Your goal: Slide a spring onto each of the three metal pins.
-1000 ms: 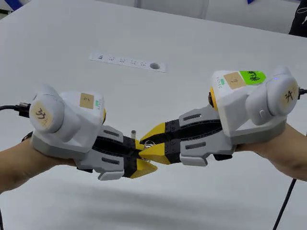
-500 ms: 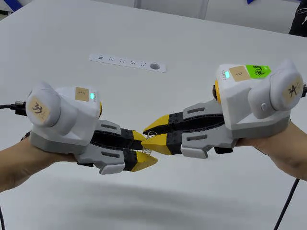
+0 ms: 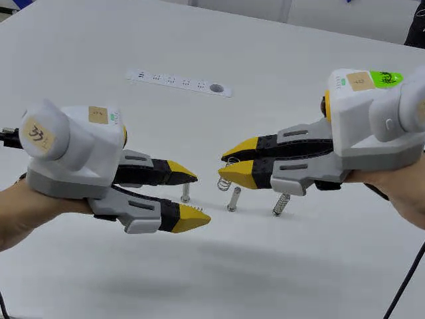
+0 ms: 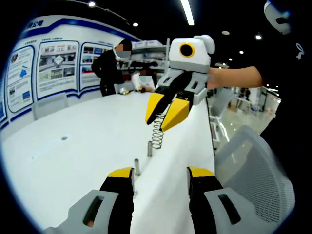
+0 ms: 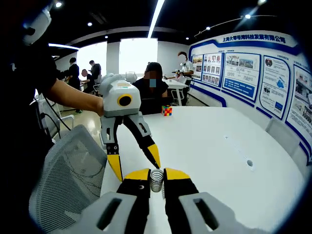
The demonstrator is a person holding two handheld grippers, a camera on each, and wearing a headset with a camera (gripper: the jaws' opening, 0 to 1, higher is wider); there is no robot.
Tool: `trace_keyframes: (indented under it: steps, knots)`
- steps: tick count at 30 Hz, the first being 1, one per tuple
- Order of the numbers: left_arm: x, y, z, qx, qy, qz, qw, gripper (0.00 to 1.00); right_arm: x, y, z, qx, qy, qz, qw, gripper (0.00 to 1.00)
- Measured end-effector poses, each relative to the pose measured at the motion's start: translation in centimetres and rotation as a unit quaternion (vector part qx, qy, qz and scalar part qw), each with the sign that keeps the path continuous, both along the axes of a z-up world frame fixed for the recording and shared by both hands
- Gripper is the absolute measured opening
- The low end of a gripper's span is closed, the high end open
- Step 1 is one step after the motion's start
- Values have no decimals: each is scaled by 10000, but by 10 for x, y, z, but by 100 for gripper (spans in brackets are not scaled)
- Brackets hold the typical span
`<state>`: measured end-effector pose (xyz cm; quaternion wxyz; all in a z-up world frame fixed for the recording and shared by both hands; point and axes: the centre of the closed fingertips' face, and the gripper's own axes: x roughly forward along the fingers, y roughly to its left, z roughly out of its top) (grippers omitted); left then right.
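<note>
Right gripper (image 3: 227,167): jaws pinched on a spring (image 3: 224,183), a thin bright wire coil with open turns. It hangs out below the yellow tips, in the air above the white table (image 3: 299,66). Left gripper (image 3: 192,194): jaws spread, nothing between them. Three short metal pins stand upright mid-table, toward the front edge. Left pin (image 3: 185,193) and middle pin (image 3: 234,198) are bare; right pin (image 3: 281,203) appears to carry a coil.
</note>
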<state>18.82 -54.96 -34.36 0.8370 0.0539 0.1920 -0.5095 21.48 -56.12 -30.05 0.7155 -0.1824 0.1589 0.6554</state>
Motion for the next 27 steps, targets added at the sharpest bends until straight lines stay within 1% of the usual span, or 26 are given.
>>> trace_keyframes:
  steps: [2, 4, 5, 6, 7, 8, 9, 10, 11, 13, 15, 17, 19, 20, 22, 24, 25, 27]
  knots:
    - [2, 5, 0, 10, -9, 76, 10000, 48, 9, -3, -2, -20, -31, -138, 9999, 11]
    - [3, 10, -1, 0, 68, 148, 9999, 52, 20, -7, -5, -66, -60, -281, 9996, 11]
    - [4, 12, -1, -1, 105, 176, 9998, 53, 25, -8, -6, -41, -32, -399, 9992, 11]
    - [5, 16, -2, 32, 64, 229, 9997, 55, 30, -10, -8, -29, -30, -481, 9988, 11]
    - [5, 18, -3, 57, 56, 257, 9996, 56, 34, -11, -10, -45, -43, -530, 9986, 11]
    - [6, 21, -4, 117, 32, 320, 9994, 56, 41, -13, -13, -59, -55, -667, 9977, 11]
    - [8, 25, -5, 229, -33, 370, 9990, 56, 45, -14, -15, -80, -85, -729, 9973, 11]
    - [9, 28, -7, 330, -59, 392, 9987, 57, 49, -15, -17, -97, -101, -787, 9968, 11]
    - [9, 30, -9, 386, -58, 400, 9984, 57, 52, -16, -20, -74, -103, -833, 9964, 11]
    - [9, 32, -11, 404, -19, 426, 9983, 59, 58, -17, -25, -100, -118, -904, 9958, 11]
    - [11, 35, -13, 442, -1, 481, 9979, 62, 59, -18, -33, -213, -147, -903, 9956, 11]
    - [16, 41, -16, 571, -48, 648, 9963, 71, 59, -17, -41, -252, -78, -905, 9955, 11]
    - [17, 43, -18, 614, -37, 693, 9957, 79, 59, -16, -49, -290, -30, -924, 9953, 11]
    - [18, 44, -18, 627, -47, 710, 9955, 80, 59, -16, -54, -348, 4, -939, 9950, 11]
    - [18, 45, -17, 610, -34, 731, 9955, 79, 60, -16, -59, -377, 29, -988, 9944, 11]
    - [19, 46, -15, 521, -10, 773, 9957, 81, 61, -16, -65, -368, 163, -1080, 9933, 11]
    - [20, 46, -14, 489, -14, 794, 9956, 83, 62, -17, -66, -369, 157, -1115, 9930, 11]
    - [21, 48, -14, 473, -20, 835, 9954, 84, 64, -19, -71, -396, 243, -1177, 9920, 11]
